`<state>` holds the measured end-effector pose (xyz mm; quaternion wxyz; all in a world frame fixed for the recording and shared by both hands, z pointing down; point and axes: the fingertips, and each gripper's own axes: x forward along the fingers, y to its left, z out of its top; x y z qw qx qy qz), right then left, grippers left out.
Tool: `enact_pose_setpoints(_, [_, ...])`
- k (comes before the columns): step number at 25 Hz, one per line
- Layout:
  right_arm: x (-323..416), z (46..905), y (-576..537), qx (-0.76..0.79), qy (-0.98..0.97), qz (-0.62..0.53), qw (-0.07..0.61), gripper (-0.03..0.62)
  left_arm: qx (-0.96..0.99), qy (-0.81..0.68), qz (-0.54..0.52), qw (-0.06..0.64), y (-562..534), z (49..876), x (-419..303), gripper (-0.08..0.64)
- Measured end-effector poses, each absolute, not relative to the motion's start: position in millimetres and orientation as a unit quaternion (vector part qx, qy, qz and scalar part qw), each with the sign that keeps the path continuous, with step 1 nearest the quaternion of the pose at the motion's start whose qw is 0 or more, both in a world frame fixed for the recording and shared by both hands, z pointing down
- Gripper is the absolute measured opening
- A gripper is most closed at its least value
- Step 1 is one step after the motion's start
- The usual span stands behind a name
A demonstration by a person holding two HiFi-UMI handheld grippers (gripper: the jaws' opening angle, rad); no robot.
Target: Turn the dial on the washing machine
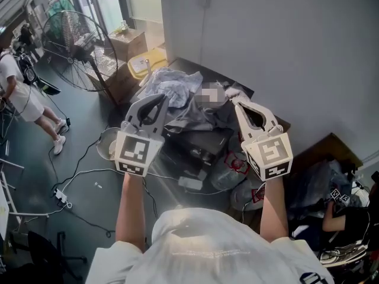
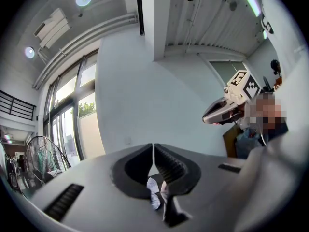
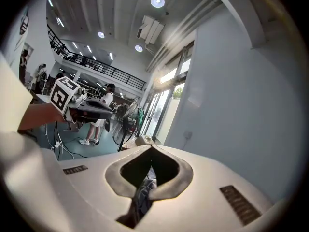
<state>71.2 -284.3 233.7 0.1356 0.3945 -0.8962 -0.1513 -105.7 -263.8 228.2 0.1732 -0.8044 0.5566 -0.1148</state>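
Overhead, ceiling lights point(image 3: 157, 1) show (gripper views only).

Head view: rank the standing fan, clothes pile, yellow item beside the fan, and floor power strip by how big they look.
1. Standing fan and clothes pile: look about alike, so not ranked.
2. Yellow item.
3. Power strip, smallest.

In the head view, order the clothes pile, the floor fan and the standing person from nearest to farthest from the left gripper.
From the left gripper:
1. clothes pile, just ahead.
2. floor fan, ahead left.
3. standing person, far left edge.
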Motion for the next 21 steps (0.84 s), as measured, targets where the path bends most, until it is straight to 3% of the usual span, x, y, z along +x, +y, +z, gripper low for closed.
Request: enact_pose_setpoints(21, [77,248,-281,0.398,-0.894,-0.141,0.148,0.015,-0.812,0.551,-0.12,0.153,-260,248,-102,0.025])
